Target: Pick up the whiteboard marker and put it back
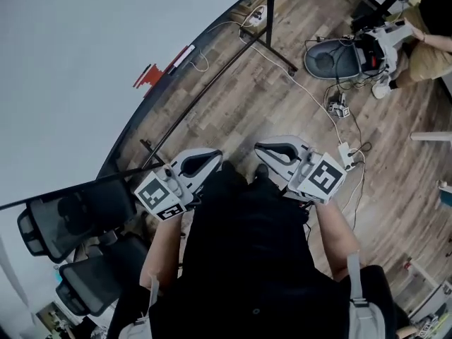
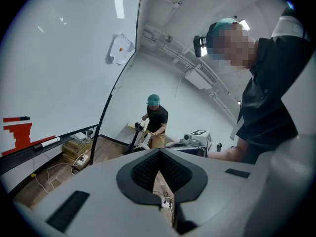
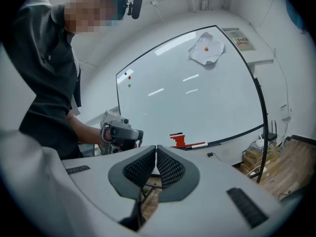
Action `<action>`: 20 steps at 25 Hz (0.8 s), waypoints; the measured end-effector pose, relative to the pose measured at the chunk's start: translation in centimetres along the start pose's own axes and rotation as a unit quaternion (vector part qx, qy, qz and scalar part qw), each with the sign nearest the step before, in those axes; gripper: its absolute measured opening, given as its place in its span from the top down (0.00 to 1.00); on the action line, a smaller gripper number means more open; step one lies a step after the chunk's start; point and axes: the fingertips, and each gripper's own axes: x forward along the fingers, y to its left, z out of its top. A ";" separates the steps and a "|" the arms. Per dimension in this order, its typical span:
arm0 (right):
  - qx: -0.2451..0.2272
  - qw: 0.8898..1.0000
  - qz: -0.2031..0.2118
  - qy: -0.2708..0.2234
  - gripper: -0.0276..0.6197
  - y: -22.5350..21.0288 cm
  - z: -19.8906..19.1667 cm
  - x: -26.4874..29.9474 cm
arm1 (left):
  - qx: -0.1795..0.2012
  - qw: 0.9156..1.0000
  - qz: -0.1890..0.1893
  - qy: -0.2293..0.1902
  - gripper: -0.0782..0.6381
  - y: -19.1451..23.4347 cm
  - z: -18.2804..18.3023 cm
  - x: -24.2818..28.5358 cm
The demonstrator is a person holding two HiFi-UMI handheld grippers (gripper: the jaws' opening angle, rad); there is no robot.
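The whiteboard marker [image 1: 182,55] lies on the whiteboard's tray, white with a dark cap, just right of a red block [image 1: 148,76]. It also shows as the marker [image 2: 47,143] at far left and as the marker [image 3: 198,145] beside the red block [image 3: 177,139]. My left gripper [image 1: 214,155] and right gripper [image 1: 261,147] are held close to my body, well short of the board. Both are shut with nothing between the jaws. The left gripper [image 2: 159,153] points past the board's edge; the right gripper [image 3: 156,149] faces the board.
Mesh office chairs [image 1: 70,221] stand at lower left. The board's stand foot [image 1: 272,48], cables and a power strip [image 1: 346,150] lie on the wood floor. Another person [image 1: 424,34] works at the top right. Cardboard boxes [image 3: 256,157] sit by the board's right leg.
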 end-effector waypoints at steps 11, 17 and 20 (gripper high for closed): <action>0.008 1.000 -0.009 0.022 0.93 -8.5 1.1 3.8 | -0.029 0.999 -0.025 -0.033 0.88 8.3 2.8 3.8; -0.007 0.999 -0.002 0.041 0.93 -12.8 3.4 8.6 | -0.022 0.999 -0.026 -0.030 0.88 14.0 5.8 4.9; -0.016 0.999 0.002 0.038 0.93 -15.1 5.0 11.5 | -0.019 0.999 -0.014 -0.031 0.88 17.2 6.8 4.8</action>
